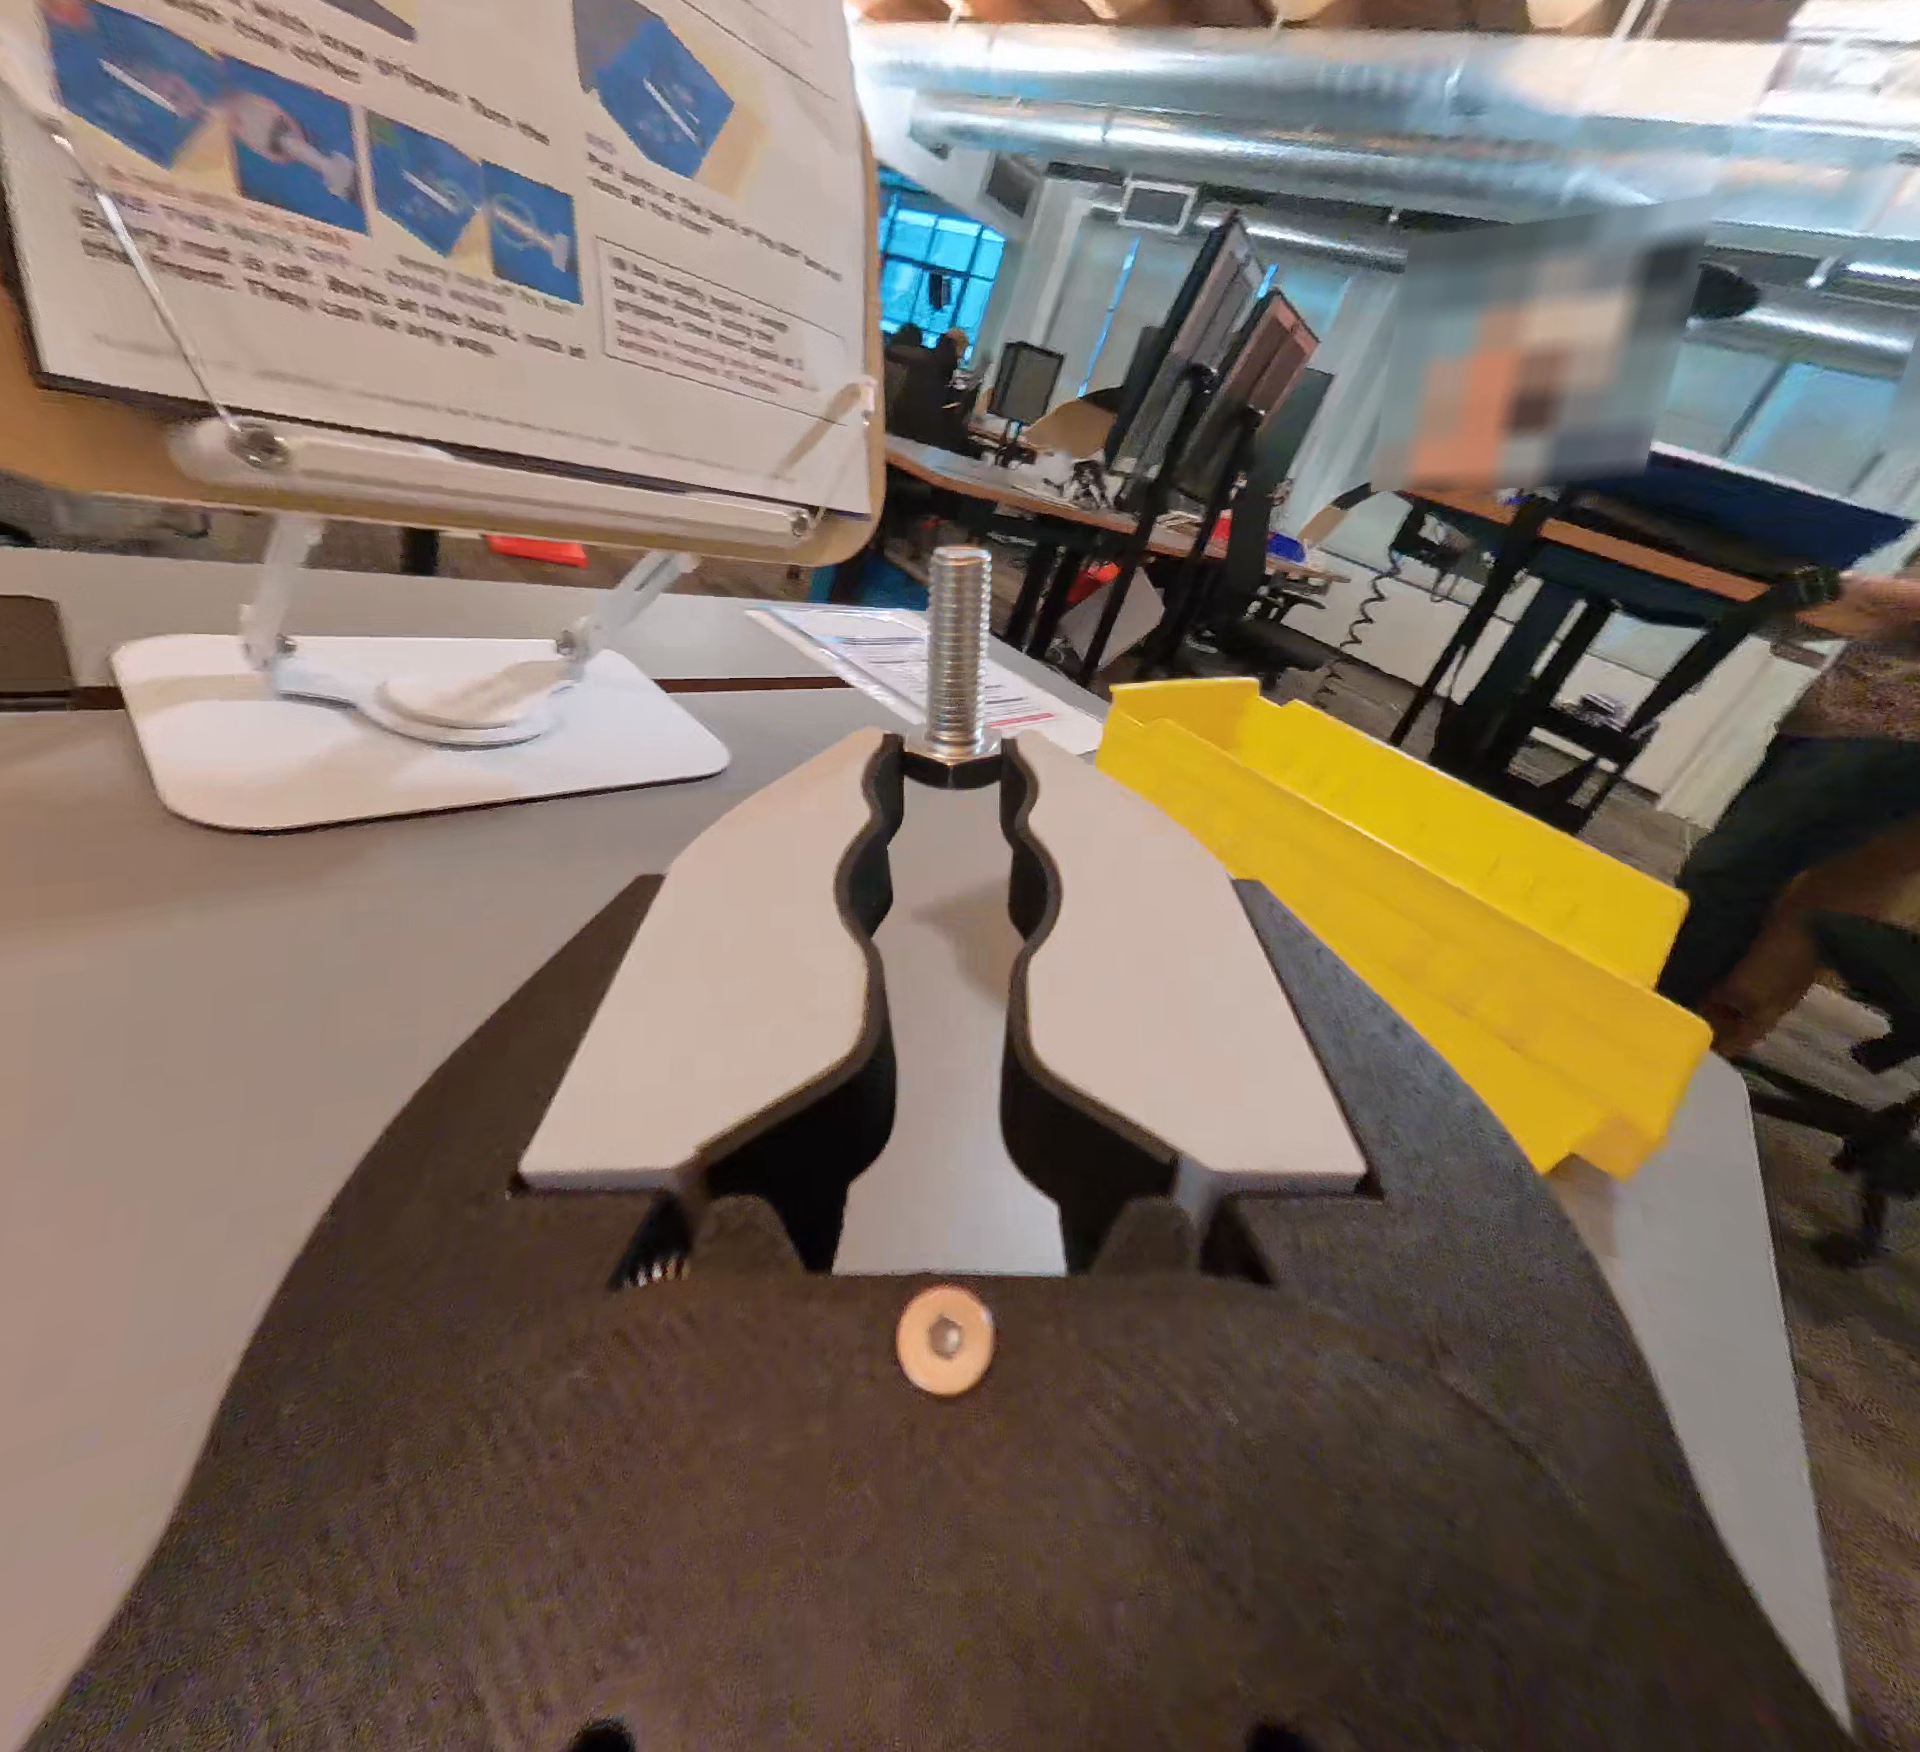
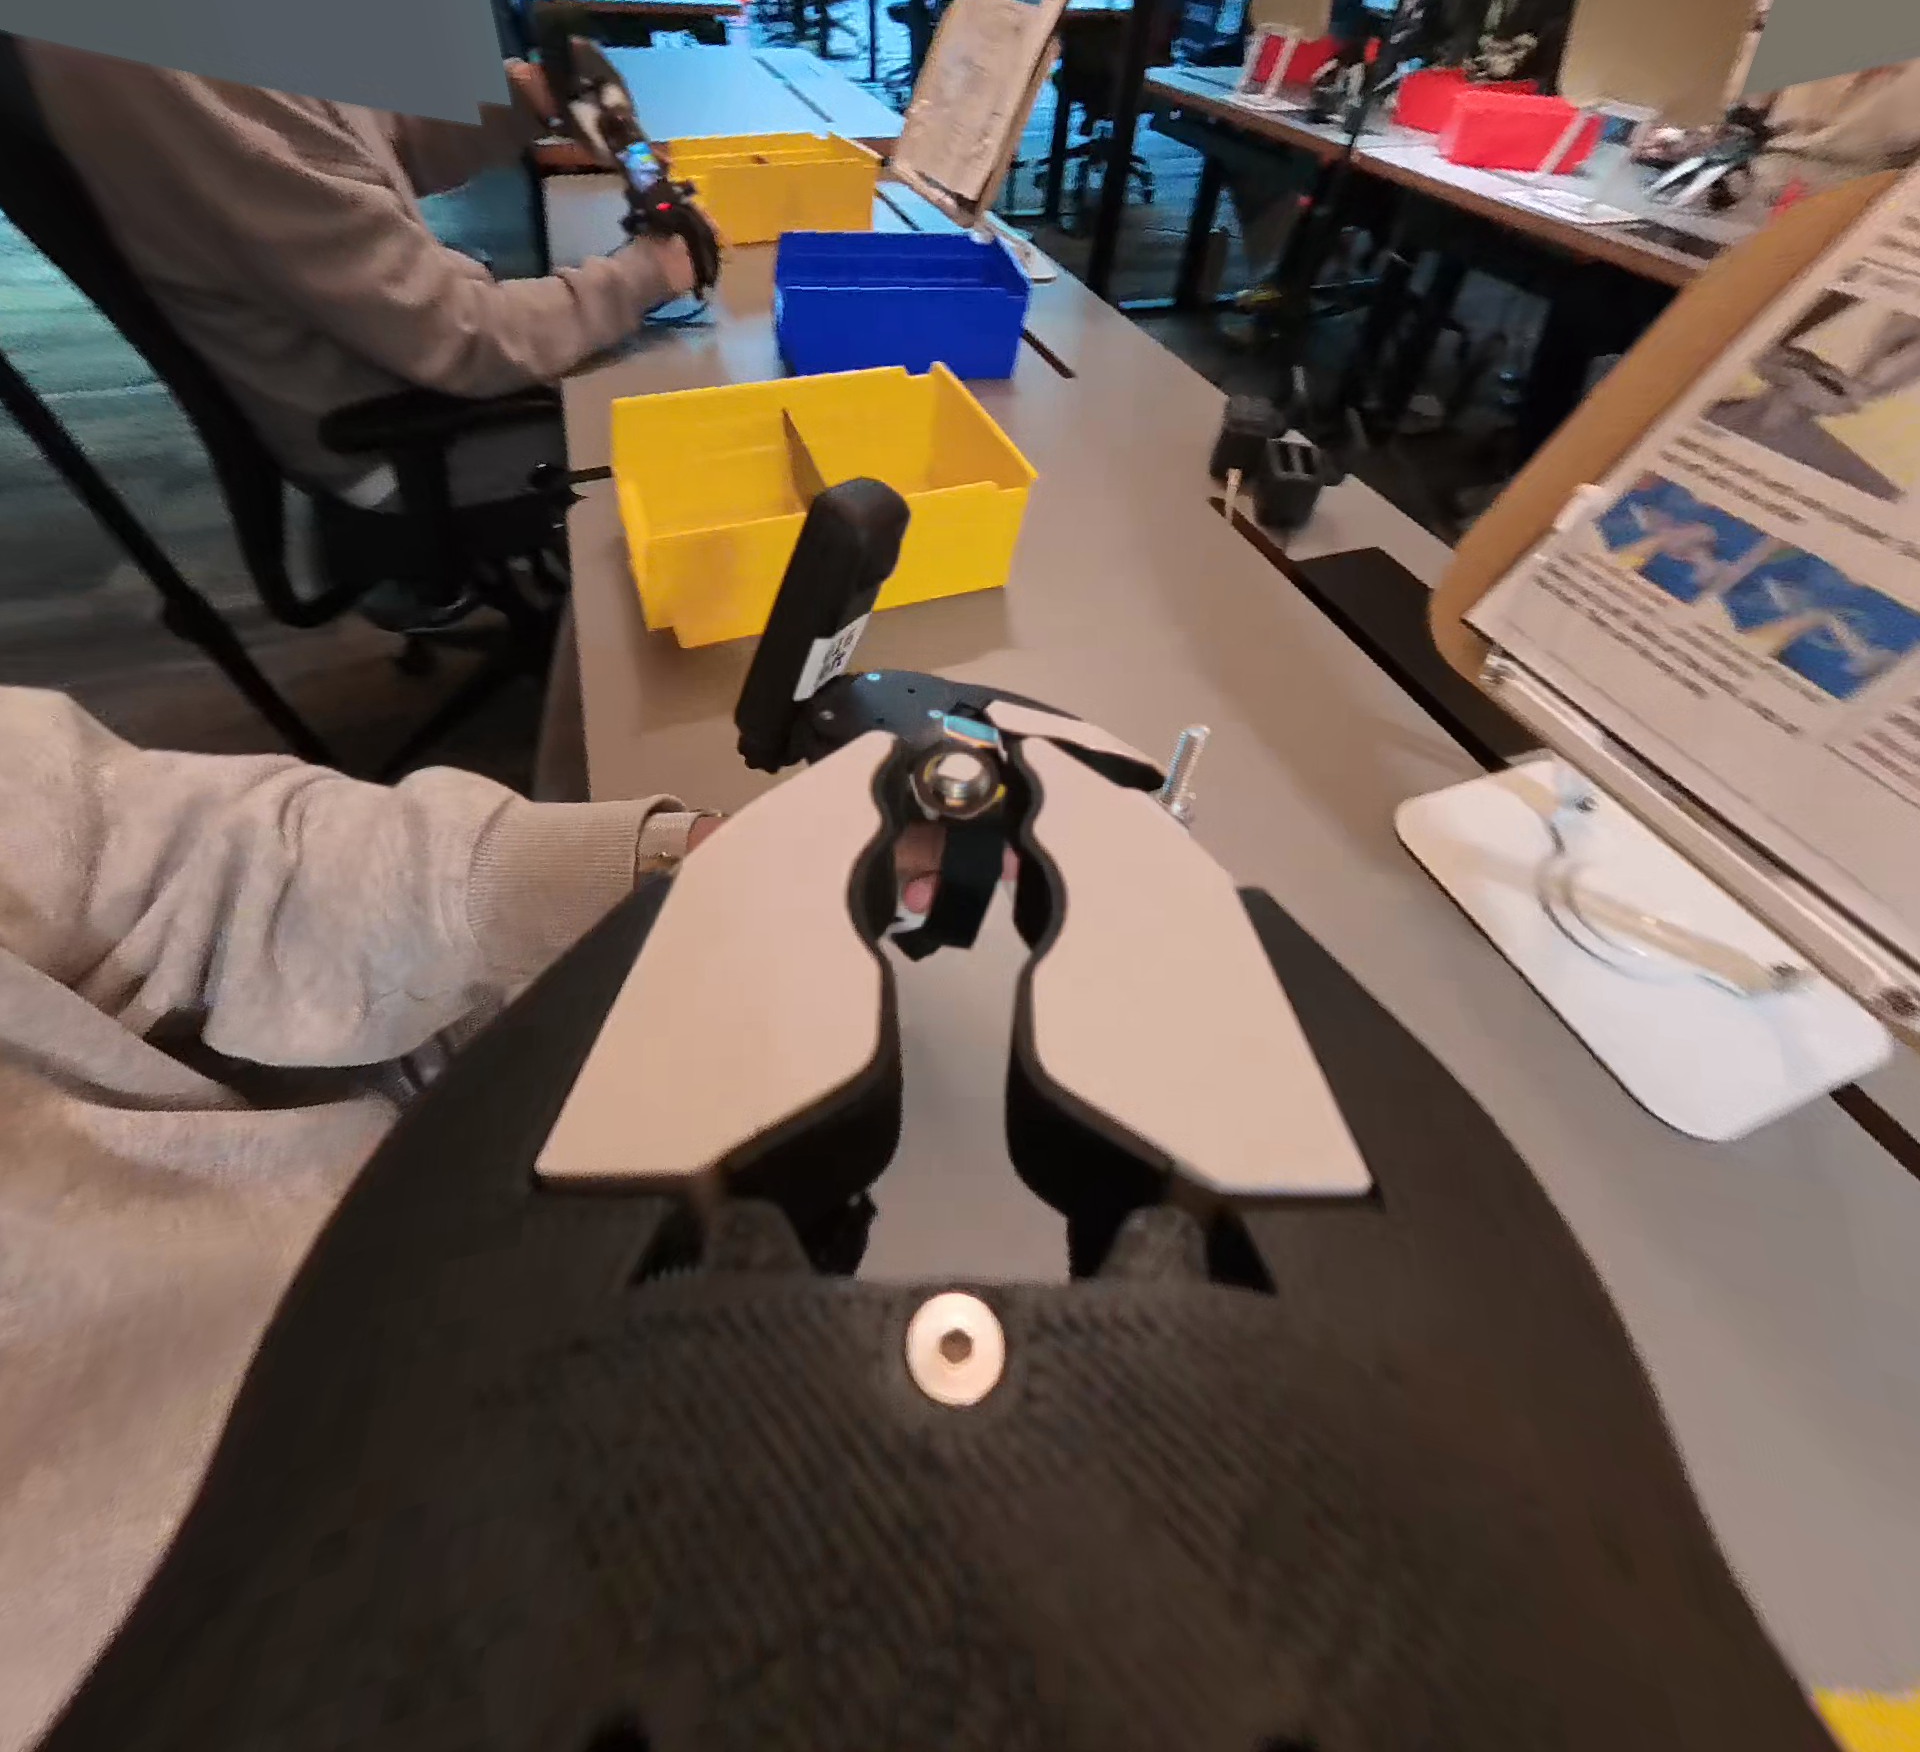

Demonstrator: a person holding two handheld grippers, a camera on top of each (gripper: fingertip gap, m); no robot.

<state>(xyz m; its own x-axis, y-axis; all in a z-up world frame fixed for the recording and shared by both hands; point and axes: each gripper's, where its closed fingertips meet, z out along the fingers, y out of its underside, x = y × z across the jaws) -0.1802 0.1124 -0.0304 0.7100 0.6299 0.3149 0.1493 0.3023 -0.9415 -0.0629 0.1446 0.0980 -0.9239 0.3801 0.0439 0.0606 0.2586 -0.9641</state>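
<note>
Left gripper (image 1: 951, 757) clamps a bolt (image 1: 958, 653) by its head at the fingertips; threaded shank stands upright, long axis vertical, clear above the grey table (image 1: 312, 975). Right gripper (image 2: 951, 783) is clenched on a hex nut (image 2: 948, 783) at its tips, bore facing the camera. In the right wrist view the bolt sits just beyond and right of the nut, near but apart, axis not lined up with the bore.

Containers: yellow bin (image 1: 1403, 892) just right of the left gripper, interior not visible. Divided yellow bin (image 2: 810, 487) farther down the table, both visible compartments look empty. Blue bin (image 2: 899, 300) behind it, contents hidden. Document stand (image 1: 416, 726) left of the bolt.
</note>
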